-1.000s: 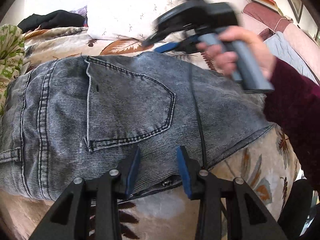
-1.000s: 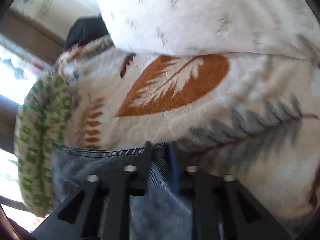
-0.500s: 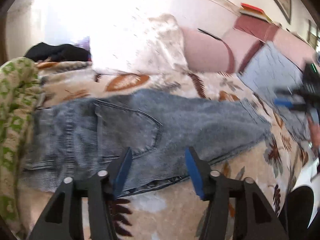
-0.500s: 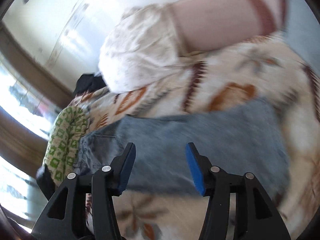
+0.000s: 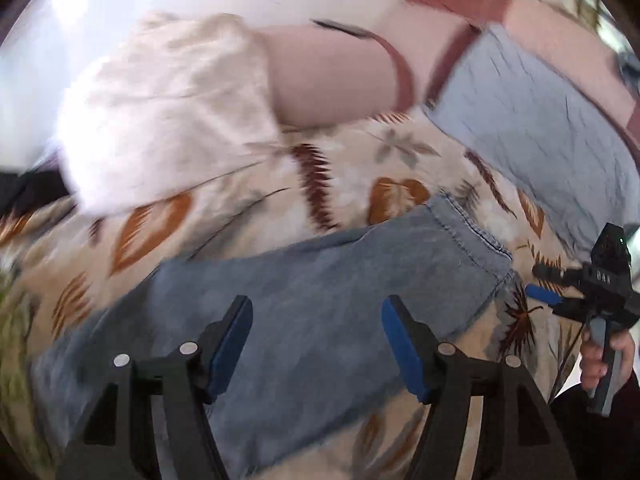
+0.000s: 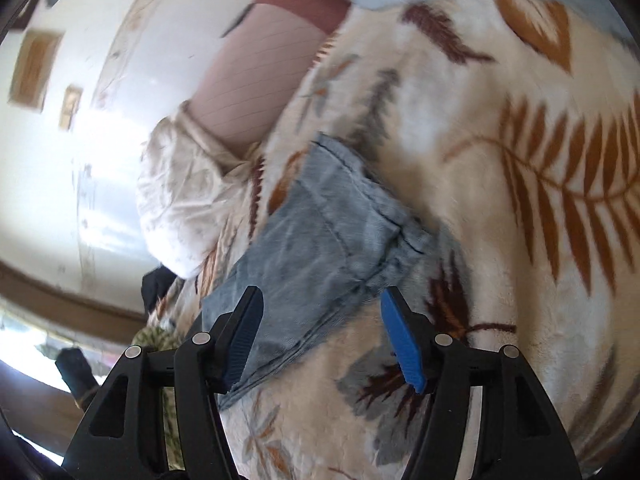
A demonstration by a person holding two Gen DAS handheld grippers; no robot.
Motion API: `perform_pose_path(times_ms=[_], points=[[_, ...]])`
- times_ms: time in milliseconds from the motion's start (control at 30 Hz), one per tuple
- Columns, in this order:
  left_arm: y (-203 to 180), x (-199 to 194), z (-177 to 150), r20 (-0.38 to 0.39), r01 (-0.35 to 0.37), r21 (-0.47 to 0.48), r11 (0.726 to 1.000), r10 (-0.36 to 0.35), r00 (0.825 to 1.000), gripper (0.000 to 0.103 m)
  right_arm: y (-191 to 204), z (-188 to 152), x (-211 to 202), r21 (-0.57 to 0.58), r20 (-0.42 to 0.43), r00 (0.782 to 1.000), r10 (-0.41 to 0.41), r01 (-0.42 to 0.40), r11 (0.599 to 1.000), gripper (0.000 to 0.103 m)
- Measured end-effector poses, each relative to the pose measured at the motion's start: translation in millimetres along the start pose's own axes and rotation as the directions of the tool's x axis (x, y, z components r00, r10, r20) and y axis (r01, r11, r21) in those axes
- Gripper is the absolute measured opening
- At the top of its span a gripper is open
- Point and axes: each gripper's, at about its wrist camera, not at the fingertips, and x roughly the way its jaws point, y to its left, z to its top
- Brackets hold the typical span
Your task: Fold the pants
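Grey-blue jeans (image 5: 320, 292) lie flat on a leaf-print blanket (image 5: 280, 184), legs stacked, hem (image 5: 472, 232) toward the right. My left gripper (image 5: 316, 340) is open and empty above the leg. My right gripper (image 6: 322, 332) is open and empty above the hem end of the jeans (image 6: 332, 232). The right gripper also shows at the right edge of the left wrist view (image 5: 548, 284), just beyond the hem, held in a hand.
A cream pillow (image 5: 168, 112) and a pink pillow (image 5: 332, 76) lie behind the jeans. A light blue quilted cover (image 5: 532, 120) lies at back right. Green patterned cloth (image 6: 156, 338) and a black garment (image 6: 158, 284) lie beyond the waist end.
Both grippers have swung away from the waist toward the hem end. The right gripper, shut on the waistband one second ago, is open. The left gripper has opened wider.
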Motion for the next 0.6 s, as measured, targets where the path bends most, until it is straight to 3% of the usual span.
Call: perform_pose_path(times_ms=[200,300,433,500,600], points=[[-36.3,77.8,57.5,-0.121,0.118,0.089,0.989,-0.107,0.987,0.070,-15.8,4.0,26.7,0.086,-0.027,0.998,-0.057,0.059,0.994,0.062],[-58.7,109.5,76.4,-0.184,0.185,0.124,0.975,-0.160,0.970,0.070,-25.3,7.1,36.3,0.141,-0.021,0.997,-0.075,0.077,0.987,0.062],[-89.1,151.4,97.9,-0.241,0.217,0.177,0.960,-0.172,0.955,0.070,-33.0,14.9,42.9,0.181,0.029,1.000,0.004,-0.009,0.983,0.067],[-102.6,169.5,107.1,-0.264,0.244,0.197,0.950,-0.188,0.946,0.070,-41.3,17.7,45.2,0.211,0.065,0.996,0.061,-0.073,0.975,0.064],[-122.4,192.4,119.0,-0.308,0.303,0.232,0.924,-0.226,0.924,0.070,-49.0,20.0,45.3,0.243,0.082,0.993,0.081,-0.099,0.965,0.053]])
